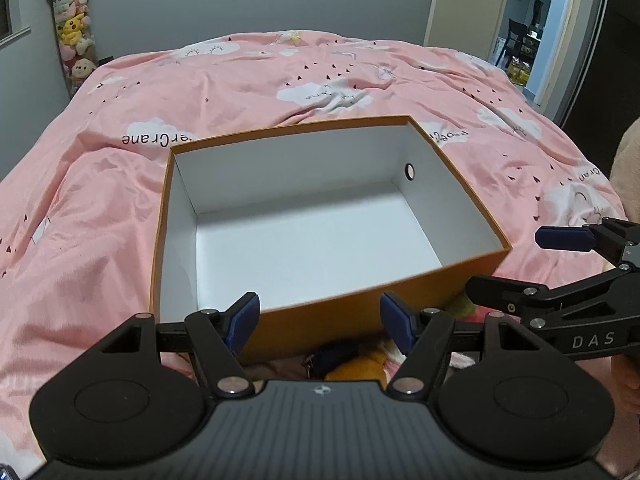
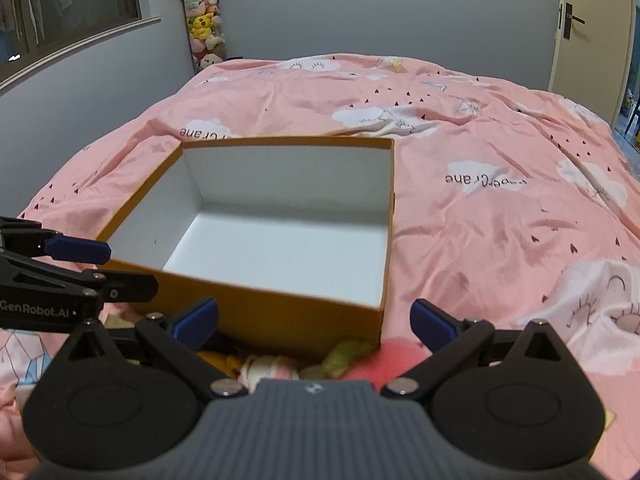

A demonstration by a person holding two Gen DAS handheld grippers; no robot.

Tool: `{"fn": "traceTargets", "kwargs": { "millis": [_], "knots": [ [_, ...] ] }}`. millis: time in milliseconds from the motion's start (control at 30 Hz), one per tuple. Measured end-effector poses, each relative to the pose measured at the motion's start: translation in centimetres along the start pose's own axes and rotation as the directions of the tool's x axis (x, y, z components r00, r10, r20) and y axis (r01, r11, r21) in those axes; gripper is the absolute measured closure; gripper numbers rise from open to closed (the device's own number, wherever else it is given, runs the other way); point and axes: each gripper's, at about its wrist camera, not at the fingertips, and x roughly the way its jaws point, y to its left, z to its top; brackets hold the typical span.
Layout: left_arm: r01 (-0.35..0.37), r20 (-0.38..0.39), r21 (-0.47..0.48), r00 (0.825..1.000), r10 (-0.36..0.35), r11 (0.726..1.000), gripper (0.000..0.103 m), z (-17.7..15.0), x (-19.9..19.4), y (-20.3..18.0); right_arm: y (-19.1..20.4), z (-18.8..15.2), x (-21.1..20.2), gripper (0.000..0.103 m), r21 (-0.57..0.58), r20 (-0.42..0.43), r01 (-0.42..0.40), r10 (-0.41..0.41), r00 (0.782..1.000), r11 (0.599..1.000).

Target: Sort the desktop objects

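An orange box (image 1: 300, 168) with a white, empty inside sits on the pink bed; in the right wrist view the box (image 2: 280, 304) fills the middle. My left gripper (image 1: 320, 322) is open just in front of the box's near wall, nothing between its blue pads. My right gripper (image 2: 314, 320) is open too, at the box's near right corner. Small soft things lie under both grippers, partly hidden: a yellow toy (image 1: 356, 368), a dark blue item (image 1: 332, 354), a green toy (image 2: 344, 354), a pink toy (image 2: 384, 360) and a white-pink toy (image 2: 268, 368).
The pink cloud-print duvet (image 1: 280, 72) spreads wide behind and beside the box. A tall column of plush toys (image 2: 204, 20) stands against the far wall. A door (image 1: 452, 0) is at the back right. A pale sleeve (image 1: 628, 168) shows at the right edge.
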Motion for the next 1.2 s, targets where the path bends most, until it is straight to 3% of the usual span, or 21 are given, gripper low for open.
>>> {"fn": "traceTargets", "kwargs": {
  "millis": [167,367,467,700,933,1200],
  "knots": [
    [0.015,-0.006,-0.012,1.0,-0.015,1.0,0.025,0.2,0.7,0.5,0.1,0.6,0.8,0.004,-0.002,0.002,-0.003,0.003,1.0,1.0],
    [0.068,-0.037,-0.031,0.997,-0.069,0.997,0.049,-0.6,0.6,0.9,0.4,0.5,1.1,0.028,0.007,-0.029,-0.012,0.012,1.0,1.0],
    [0.089,-0.069,-0.038,0.993,-0.091,0.995,0.062,-1.4,0.5,0.9,0.5,-0.2,0.8,0.034,0.019,-0.053,-0.027,0.028,0.998,0.999],
    [0.116,-0.146,0.001,0.983,-0.114,0.993,0.069,-3.8,0.1,0.3,1.2,-2.5,0.0,0.046,0.03,-0.126,-0.066,0.07,0.99,0.997],
    [0.152,-0.187,0.023,0.972,-0.145,0.988,0.074,-5.6,-1.0,-0.9,1.0,-4.8,-0.5,0.051,0.034,-0.187,-0.047,0.053,0.981,0.998],
    [0.155,-0.189,0.067,0.972,-0.14,0.986,0.085,-6.1,-1.5,-2.3,-0.1,-5.3,-2.0,0.047,0.069,-0.163,0.003,0.009,0.987,0.998]
  ]
}}
